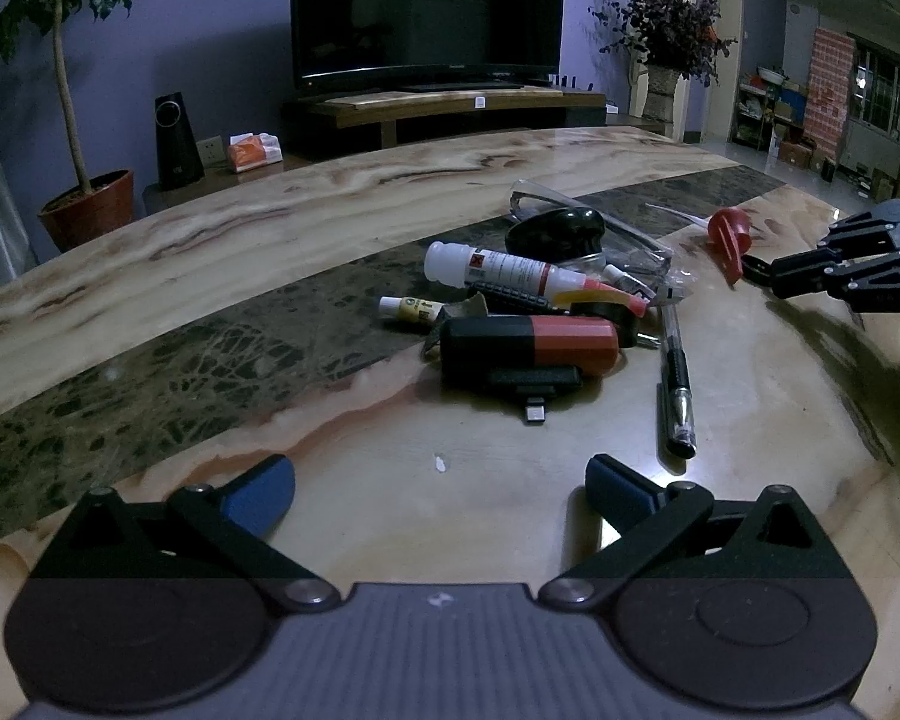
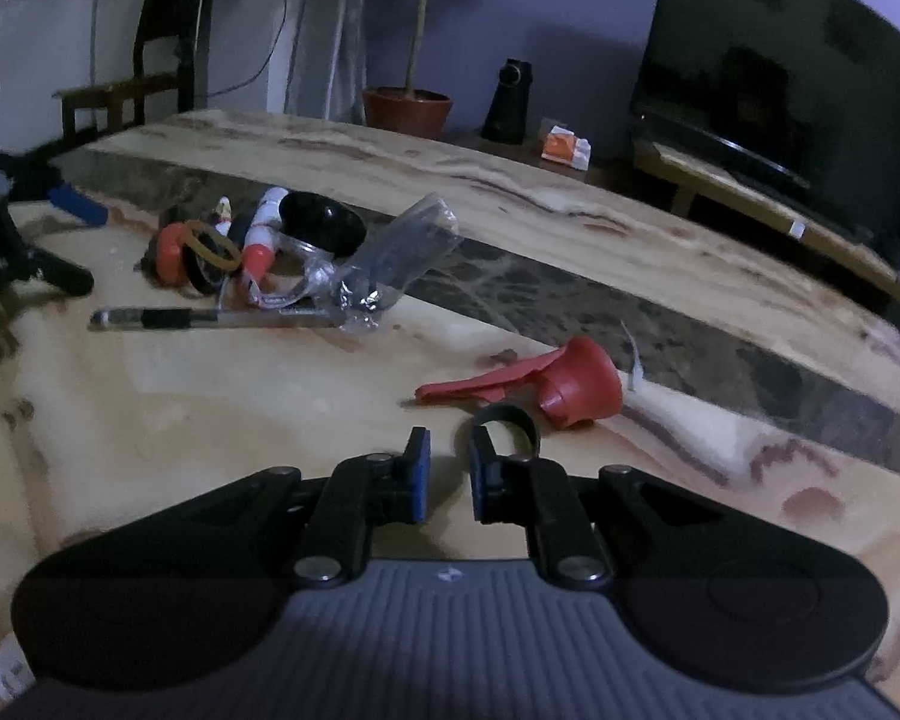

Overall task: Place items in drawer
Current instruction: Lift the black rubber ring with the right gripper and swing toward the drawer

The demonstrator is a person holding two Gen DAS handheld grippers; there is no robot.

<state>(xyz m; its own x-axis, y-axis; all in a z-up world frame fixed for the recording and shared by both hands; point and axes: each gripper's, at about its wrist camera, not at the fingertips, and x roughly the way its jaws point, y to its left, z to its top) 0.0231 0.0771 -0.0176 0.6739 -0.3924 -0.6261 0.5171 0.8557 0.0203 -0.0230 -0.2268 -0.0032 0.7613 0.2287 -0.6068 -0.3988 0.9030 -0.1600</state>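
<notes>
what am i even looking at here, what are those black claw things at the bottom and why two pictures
Those claws are hand-held grippers, one in each of a person's hands, each with a camera looking along its two fingers. One picture comes from the left gripper, wide open and empty. The other comes from the right gripper, nearly closed but holding nothing. Both look at a marble table with a pile of small things: a black pen, a white bottle, a red and black device. Off to one side lies a red funnel. No drawer shows.

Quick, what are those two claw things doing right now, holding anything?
Left gripper: open wide, holding nothing.
Right gripper: open by a narrow gap, holding nothing; a small black ring lies by its right finger.
</notes>
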